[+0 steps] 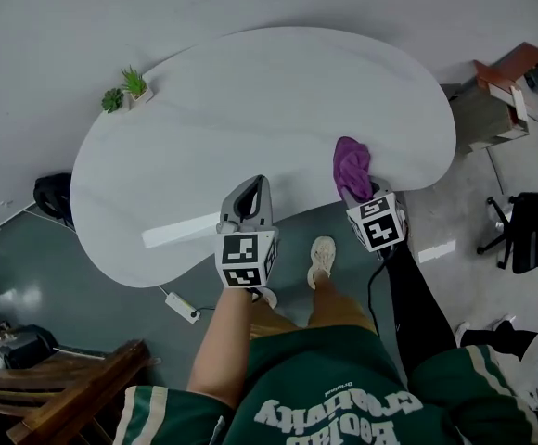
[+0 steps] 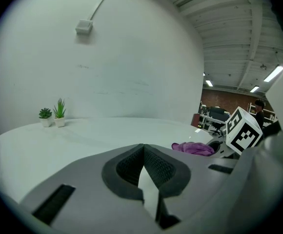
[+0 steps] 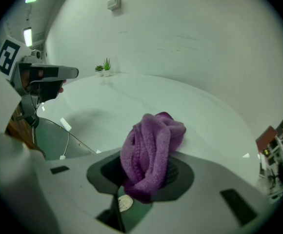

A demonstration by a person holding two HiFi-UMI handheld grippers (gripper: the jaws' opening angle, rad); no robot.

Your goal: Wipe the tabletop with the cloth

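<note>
Seemingly clamped, cloth [image 3: 151, 147] half-hides right gripper [image 3: 144, 174] fingers [image 3: 101, 172]

Purple fleecy cloth [image 3: 151, 150], bunched in thick folds, clamped between right tongs [image 3: 146, 172], upper end resting on white surface [image 1: 250, 109]. Positioned at 4 o'clock on surface in head view, near its edge. Surface smooth, rounded, kidney-shaped.

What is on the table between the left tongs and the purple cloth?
Nothing: only bare white tabletop separates the left tongs from the cloth, as the head view shows.
</note>
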